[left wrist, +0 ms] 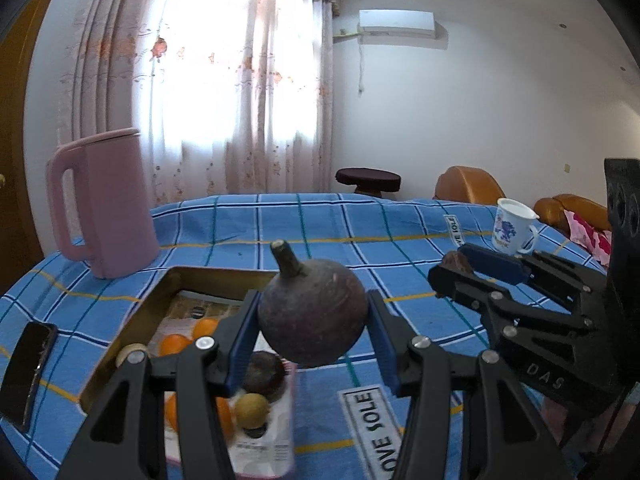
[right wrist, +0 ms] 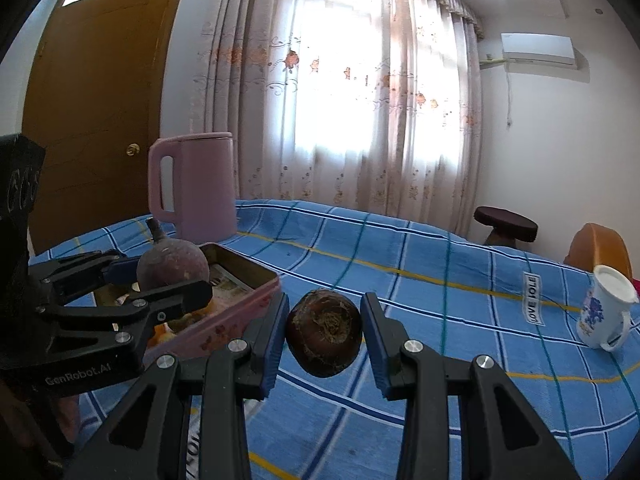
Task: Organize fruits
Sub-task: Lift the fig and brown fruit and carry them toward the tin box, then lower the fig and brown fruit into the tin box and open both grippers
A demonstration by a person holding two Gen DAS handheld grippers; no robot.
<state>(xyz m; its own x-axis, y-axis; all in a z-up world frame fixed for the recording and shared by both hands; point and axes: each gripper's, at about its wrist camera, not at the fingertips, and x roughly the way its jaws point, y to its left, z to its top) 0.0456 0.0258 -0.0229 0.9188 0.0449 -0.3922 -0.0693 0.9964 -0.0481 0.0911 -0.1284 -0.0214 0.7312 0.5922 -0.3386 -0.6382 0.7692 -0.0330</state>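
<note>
My left gripper (left wrist: 313,318) is shut on a large dark purple round fruit with a stem (left wrist: 312,316), held above the right edge of a pink tin box (left wrist: 132,316). The box holds oranges (left wrist: 176,344), a dark fruit (left wrist: 264,376) and a small tan fruit (left wrist: 251,410). My right gripper (right wrist: 325,332) is shut on a dark brown round fruit (right wrist: 324,332), held above the blue checked tablecloth, right of the box (right wrist: 240,304). The right gripper also shows in the left wrist view (left wrist: 460,268), the left gripper in the right wrist view (right wrist: 160,284).
A pink kettle (left wrist: 104,204) stands behind the box. A white mug with a blue print (left wrist: 510,232) stands at the far right of the table. A black phone (left wrist: 28,372) lies left of the box. A stool (left wrist: 368,180) and brown chairs stand beyond the table.
</note>
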